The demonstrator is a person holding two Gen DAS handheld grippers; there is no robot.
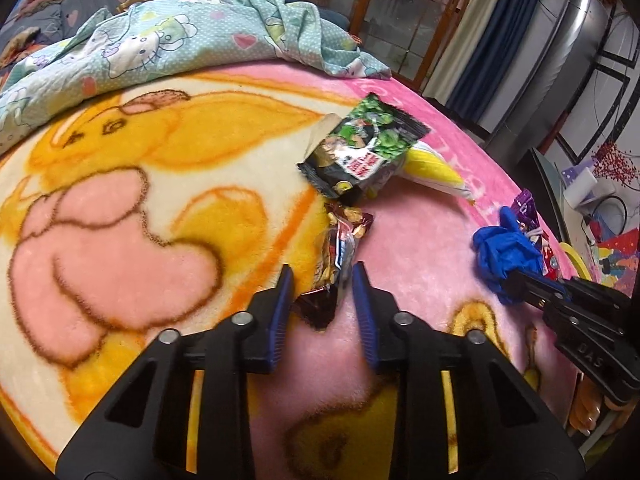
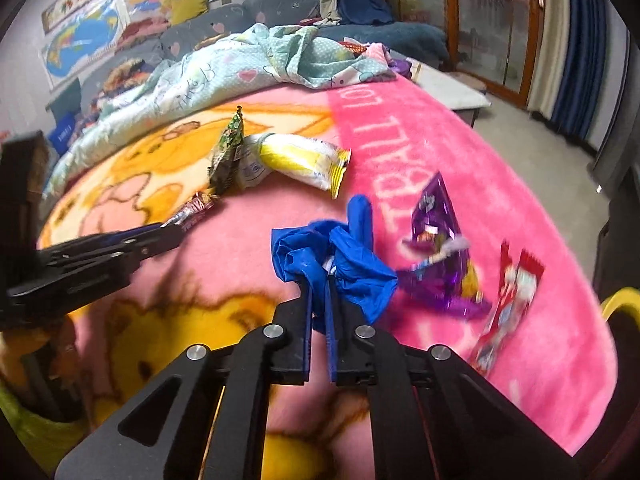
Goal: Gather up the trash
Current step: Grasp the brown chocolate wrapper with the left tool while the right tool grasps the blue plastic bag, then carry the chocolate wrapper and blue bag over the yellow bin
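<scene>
A brown and red nut wrapper [image 1: 340, 248] lies on the pink and yellow blanket [image 1: 120, 240]. My left gripper [image 1: 322, 276] is shut on its near end, with a blue pad on each side; in the right wrist view the wrapper [image 2: 196, 206] sticks out of that gripper's tip [image 2: 176, 232]. My right gripper [image 2: 318, 284] is shut on a crumpled blue glove [image 2: 348, 256], which bunches above the pads. From the left wrist that glove [image 1: 500, 248] shows at the right gripper's tip [image 1: 516, 280].
A green and black packet [image 1: 360, 148] and a yellow and white packet [image 2: 304, 156] lie further back. A purple packet [image 2: 436, 232] and a red packet [image 2: 508, 300] lie right of the glove. A crumpled quilt [image 1: 160, 44] covers the far side. A yellow rim [image 2: 620, 300] shows past the blanket's right edge.
</scene>
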